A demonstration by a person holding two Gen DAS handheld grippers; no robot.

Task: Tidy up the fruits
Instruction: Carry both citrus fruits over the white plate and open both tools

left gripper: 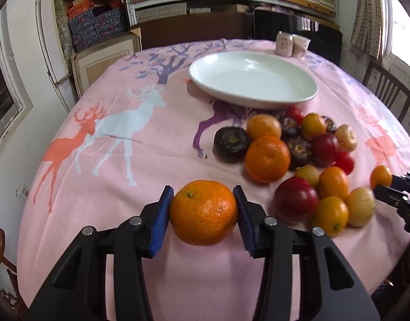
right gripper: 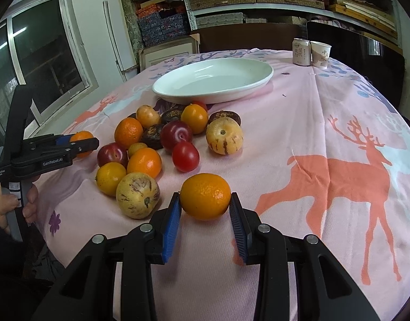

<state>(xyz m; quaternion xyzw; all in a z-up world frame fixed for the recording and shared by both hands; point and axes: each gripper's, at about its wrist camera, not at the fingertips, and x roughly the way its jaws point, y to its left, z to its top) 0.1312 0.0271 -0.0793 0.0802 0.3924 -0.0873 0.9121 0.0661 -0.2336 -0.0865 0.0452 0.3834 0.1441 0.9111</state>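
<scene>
Partly hidden: orange (right gripper: 81, 140) behind left hand-held gripper (right gripper: 83, 141) fingers.

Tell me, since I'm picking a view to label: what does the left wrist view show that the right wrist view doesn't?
Only the left wrist view: the left tool seen closely, shut on a tangerine, and a wooden chair past the table.
Only the right wrist view: the right tool gripping an orange, and the person's hand on the left tool's handle.
Both: white plate, fruit pile, can, paper cup.
</scene>
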